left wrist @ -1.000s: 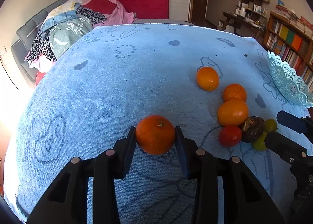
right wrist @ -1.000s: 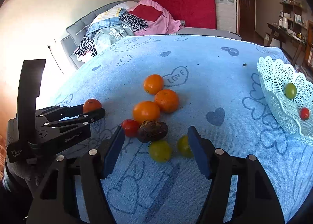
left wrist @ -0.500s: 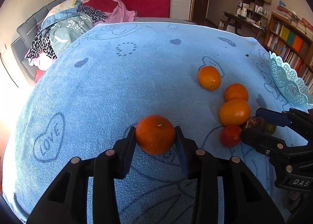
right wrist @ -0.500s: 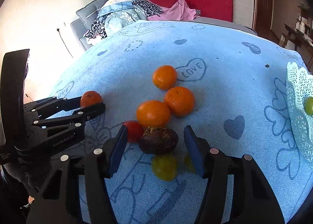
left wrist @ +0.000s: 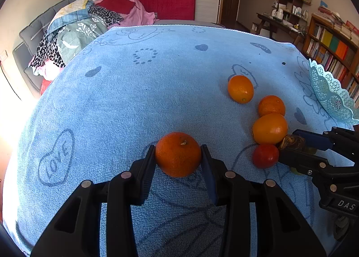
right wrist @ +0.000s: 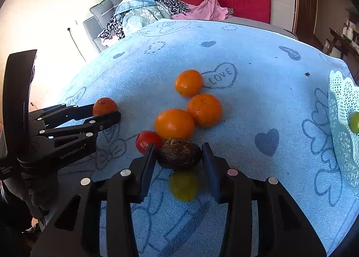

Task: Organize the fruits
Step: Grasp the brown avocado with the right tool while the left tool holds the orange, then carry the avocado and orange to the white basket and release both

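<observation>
My left gripper [left wrist: 178,152] is shut on a tangerine [left wrist: 177,156] resting on the blue towel [left wrist: 134,104]. My right gripper [right wrist: 179,156] is closing, and both pads touch the sides of a dark brown wrinkled fruit [right wrist: 179,152]. A red fruit [right wrist: 147,141] lies just left of it and a blurred green fruit [right wrist: 183,186] lies under the jaws. Three oranges [right wrist: 174,124] sit in a cluster just beyond. In the left wrist view, the right gripper [left wrist: 291,144] holds the brown fruit beside the red one.
A pale lace-pattern basket [right wrist: 343,122] stands at the right edge of the towel with a green fruit [right wrist: 355,122] inside. A sofa piled with clothes [left wrist: 78,32] is behind the table, and bookshelves [left wrist: 332,41] stand to the right.
The right gripper moved forward over the fruit cluster and its jaws narrowed onto the brown fruit. The left gripper and its tangerine stayed still.
</observation>
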### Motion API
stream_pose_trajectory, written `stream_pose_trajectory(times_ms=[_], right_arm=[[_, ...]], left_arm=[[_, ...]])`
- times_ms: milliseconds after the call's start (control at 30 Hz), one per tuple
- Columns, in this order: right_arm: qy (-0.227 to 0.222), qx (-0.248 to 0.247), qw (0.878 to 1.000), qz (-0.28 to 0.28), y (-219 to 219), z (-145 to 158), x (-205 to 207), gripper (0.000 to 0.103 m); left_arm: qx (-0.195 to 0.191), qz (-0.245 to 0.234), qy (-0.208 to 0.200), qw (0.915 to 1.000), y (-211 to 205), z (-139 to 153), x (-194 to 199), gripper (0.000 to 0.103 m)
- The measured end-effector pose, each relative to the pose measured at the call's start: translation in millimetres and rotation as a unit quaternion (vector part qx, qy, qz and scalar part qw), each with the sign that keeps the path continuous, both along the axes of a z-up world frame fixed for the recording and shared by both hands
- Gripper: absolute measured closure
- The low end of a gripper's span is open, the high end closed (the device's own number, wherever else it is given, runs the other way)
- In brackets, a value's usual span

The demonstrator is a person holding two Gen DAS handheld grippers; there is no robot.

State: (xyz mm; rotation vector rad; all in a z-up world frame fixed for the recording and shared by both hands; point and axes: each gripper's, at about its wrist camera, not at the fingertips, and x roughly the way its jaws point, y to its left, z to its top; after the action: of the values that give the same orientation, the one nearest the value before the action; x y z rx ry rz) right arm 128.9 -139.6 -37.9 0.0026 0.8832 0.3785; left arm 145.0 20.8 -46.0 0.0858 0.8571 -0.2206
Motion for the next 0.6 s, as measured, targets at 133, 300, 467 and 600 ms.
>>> stream_pose_trajectory(times_ms=[133, 300, 467, 600], right_arm=[[-0.011, 0.006, 1.0, -0.018, -3, 4, -5, 0.06], [-0.029, 0.026, 0.998, -0.04, -14, 15, -13, 0.06], [-0.041, 0.041, 0.997, -0.058, -23, 23, -19, 0.06], [-0.051, 0.052, 0.995, -0.072, -30, 29, -25, 0.06]], left_arm=[[-0.001, 0.0, -0.001, 1.0, 1, 0, 0, 0.063], [0.0, -0.003, -0.009, 1.0, 1, 2, -3, 0.063], [-0.001, -0.008, -0.02, 0.9998, -1, 6, -7, 0.063], [-0.002, -0.008, -0.024, 0.9997, -1, 8, -9, 0.063]])
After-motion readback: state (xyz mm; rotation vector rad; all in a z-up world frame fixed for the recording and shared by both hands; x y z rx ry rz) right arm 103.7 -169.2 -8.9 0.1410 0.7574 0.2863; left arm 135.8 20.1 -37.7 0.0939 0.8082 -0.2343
